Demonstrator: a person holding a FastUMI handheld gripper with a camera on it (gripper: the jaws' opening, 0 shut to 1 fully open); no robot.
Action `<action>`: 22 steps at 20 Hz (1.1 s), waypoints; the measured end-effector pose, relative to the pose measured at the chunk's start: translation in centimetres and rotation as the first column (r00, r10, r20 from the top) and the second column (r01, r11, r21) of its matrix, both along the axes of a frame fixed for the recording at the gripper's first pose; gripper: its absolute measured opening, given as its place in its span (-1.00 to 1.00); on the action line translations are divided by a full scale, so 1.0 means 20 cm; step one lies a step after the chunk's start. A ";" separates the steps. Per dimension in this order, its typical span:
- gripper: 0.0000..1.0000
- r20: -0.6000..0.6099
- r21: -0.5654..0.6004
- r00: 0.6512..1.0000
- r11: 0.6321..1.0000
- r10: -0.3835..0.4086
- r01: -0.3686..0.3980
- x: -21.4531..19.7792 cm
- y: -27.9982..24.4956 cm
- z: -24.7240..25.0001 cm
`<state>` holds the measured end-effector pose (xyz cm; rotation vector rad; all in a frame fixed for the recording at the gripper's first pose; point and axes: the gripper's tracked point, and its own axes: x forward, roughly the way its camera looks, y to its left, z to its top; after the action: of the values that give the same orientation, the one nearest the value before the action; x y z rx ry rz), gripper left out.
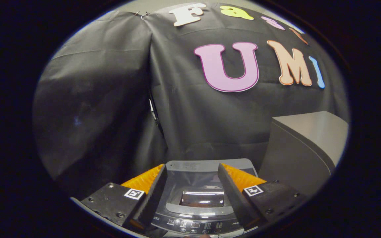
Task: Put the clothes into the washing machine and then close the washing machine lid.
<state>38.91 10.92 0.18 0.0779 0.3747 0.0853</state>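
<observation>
- Gripper (192, 180): fingers spread wide apart, released, nothing held between them.
- Washing machine (197, 195): sits below and between the fingers, its control panel (193, 225) at the near edge.
- Lid (202, 197): down, lying flat over the tub, with a dark glossy window.
- Grey cabinet (304, 148): stands right of the machine, just beside it.
- Clothes: none visible.

One washing machine (195, 195), one grey box (304, 148), two spread tongs fingers (152, 195), seemingly empty
</observation>
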 end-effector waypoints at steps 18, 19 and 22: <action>0.87 0.208 -0.034 0.977 0.998 -0.045 0.053 -0.65 -0.15 0.27; 0.87 0.221 -0.033 0.974 0.998 -0.046 0.054 -0.70 -0.16 0.28; 0.87 0.248 -0.026 0.967 0.997 -0.061 0.069 -0.86 -0.20 0.27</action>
<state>21.63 6.83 5.64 0.0449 0.1243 0.0228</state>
